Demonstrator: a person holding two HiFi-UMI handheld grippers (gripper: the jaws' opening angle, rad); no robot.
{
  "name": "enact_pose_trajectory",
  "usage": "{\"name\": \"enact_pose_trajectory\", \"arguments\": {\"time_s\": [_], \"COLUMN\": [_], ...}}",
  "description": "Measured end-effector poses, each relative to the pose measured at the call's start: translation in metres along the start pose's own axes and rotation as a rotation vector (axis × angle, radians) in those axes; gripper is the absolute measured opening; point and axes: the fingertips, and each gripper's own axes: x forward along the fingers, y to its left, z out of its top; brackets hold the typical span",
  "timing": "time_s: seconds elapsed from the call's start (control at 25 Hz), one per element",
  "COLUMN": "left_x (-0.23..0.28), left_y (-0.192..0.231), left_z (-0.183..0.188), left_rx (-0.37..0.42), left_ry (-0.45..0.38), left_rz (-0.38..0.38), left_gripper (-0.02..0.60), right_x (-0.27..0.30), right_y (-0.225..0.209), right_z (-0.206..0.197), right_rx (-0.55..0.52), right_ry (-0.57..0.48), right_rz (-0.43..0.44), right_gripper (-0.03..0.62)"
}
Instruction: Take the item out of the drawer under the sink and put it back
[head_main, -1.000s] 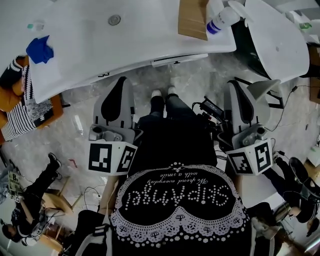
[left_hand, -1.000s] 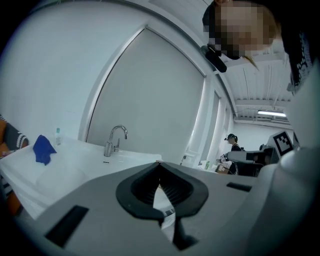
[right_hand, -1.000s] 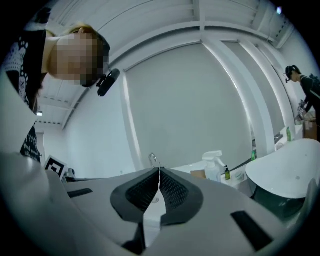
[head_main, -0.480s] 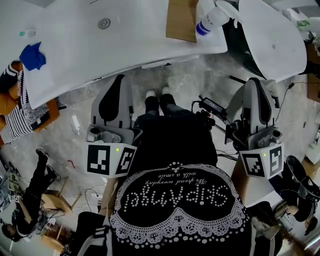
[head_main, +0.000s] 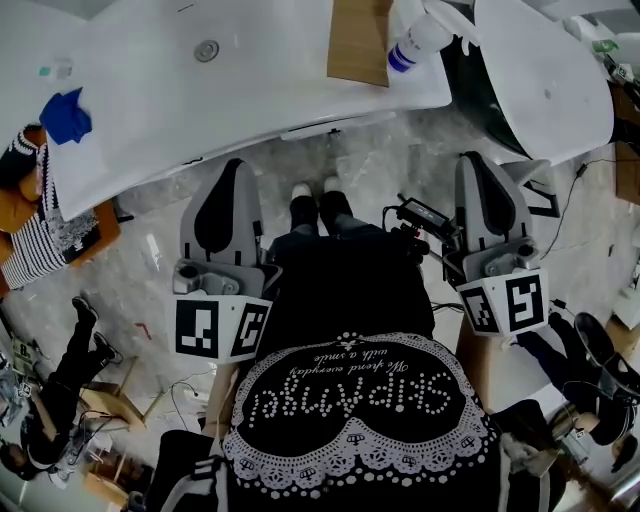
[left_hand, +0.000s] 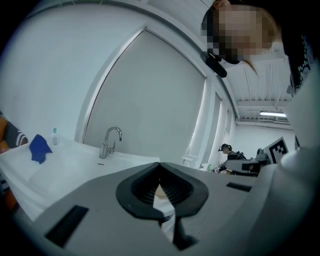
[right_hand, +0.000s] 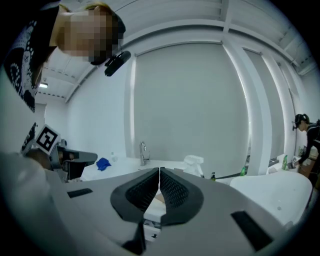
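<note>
White sink counter (head_main: 250, 90) sits ahead. Short of its front edge, the left gripper (head_main: 228, 170) and right gripper (head_main: 484, 165) are both pinched closed and empty. The right one has swung back inward (the left barely moved). The item is unseen, presumably in the drawer beneath the counter, so the reach is only starting.

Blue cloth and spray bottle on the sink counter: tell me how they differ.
The cloth is all blue and crumpled; the spray bottle is white with a blue label. The cloth lies at the counter's left end, the bottle at its right end by a brown board. Both rest on the white counter.
</note>
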Motion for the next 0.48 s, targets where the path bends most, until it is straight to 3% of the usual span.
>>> {"name": "enact_pose_trajectory", "arguments": {"time_s": [0.12, 0.32, 0.48], "left_x": [-0.001, 0.003, 0.007], "left_y": [0.003, 0.005, 0.004], "left_z": [-0.008, -0.029, -0.046], "left_rx": [-0.003, -0.018, -0.038], "left_ry": [0.025, 0.075, 0.103], "left_rz": [0.001, -0.011, -0.026], "left_gripper": [0.005, 0.005, 0.005], "right_x": [0.017, 0.039, 0.052], "right_y": [0.012, 0.028, 0.037], "right_z": [-0.026, -0.064, -0.101], "right_rx": [0.012, 0.147, 0.188], "right_ry": [0.052, 0.081, 0.127], "right_rz": [0.056, 0.147, 0.194], "right_gripper": [0.02, 0.021, 0.023]}}
